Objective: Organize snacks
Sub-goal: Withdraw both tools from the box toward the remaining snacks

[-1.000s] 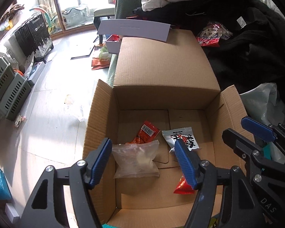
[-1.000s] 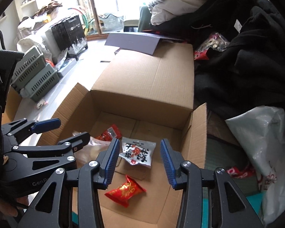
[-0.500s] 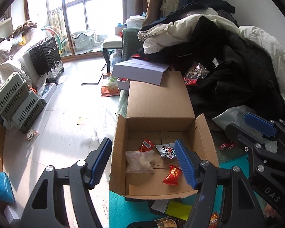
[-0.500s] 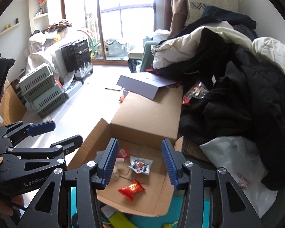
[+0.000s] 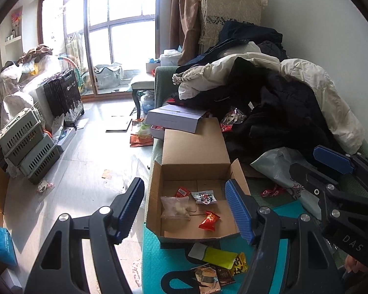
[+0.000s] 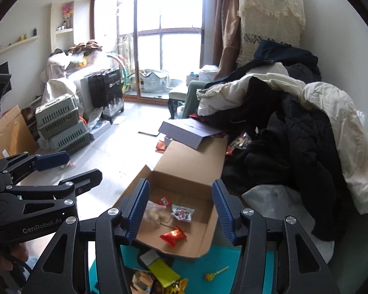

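An open cardboard box (image 5: 157, 196) (image 6: 208, 235) sits on a teal mat. Inside lie a clear bag (image 5: 174, 208), a white printed packet (image 5: 203, 196) (image 6: 182, 212), a red wrapped snack (image 5: 209, 220) (image 6: 173, 235) and a small red packet (image 5: 182, 192). More snacks lie on the mat in front of the box: a yellow-green pouch (image 5: 216, 254) (image 6: 163, 272) and several small packets (image 5: 213, 276). My left gripper (image 5: 185, 210) is open and empty, held high above the box. My right gripper (image 6: 180, 210) is open and empty, also high above the box.
A pile of dark and white clothes (image 5: 269, 103) fills the right. A white plastic bag (image 5: 279, 169) lies right of the box. A purple flat box (image 5: 174, 117) lies behind. Grey crates (image 5: 27, 144) and a black case (image 5: 63, 95) stand left on the pale floor.
Both grippers have pulled back and up from the box. The box now looks small and the mat with loose snacks has come into view.
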### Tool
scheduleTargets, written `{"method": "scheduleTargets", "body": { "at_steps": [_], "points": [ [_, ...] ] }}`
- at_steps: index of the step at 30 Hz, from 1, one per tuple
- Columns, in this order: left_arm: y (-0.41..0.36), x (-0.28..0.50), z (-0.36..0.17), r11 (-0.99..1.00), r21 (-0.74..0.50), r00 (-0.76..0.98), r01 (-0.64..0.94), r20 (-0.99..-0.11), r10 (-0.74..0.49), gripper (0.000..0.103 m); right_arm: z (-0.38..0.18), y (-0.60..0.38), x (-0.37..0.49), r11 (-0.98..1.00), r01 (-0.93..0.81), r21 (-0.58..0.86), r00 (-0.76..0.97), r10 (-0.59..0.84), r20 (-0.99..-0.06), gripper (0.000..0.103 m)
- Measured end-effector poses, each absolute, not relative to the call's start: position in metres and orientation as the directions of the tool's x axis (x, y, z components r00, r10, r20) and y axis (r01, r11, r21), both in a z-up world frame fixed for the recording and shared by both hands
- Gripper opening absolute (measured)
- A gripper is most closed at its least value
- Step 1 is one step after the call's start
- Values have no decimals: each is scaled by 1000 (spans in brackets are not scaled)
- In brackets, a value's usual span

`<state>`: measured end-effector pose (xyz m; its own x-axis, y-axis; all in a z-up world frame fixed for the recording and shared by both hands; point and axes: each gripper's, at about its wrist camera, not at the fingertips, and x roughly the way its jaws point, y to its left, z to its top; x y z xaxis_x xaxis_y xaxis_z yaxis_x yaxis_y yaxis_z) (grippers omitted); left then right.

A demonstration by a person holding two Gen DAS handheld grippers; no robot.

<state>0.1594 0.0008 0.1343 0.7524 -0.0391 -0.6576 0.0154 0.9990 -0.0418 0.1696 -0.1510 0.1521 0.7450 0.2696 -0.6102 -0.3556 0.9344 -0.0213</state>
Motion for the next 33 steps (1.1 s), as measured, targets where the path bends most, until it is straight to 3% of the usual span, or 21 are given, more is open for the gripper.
{"method": "scheduleTargets", "body": {
  "at_steps": [12,33],
  "points": [
    [-15,87,127,996,-41,765,78,-638,-86,68,139,-166,102,942,-334,-13,753,259,-605,57],
    [-39,25,21,983,-147,611,110,-770,-183,68,25,-186,43,948,-308,76,629,263,-732,57]
  ]
}}
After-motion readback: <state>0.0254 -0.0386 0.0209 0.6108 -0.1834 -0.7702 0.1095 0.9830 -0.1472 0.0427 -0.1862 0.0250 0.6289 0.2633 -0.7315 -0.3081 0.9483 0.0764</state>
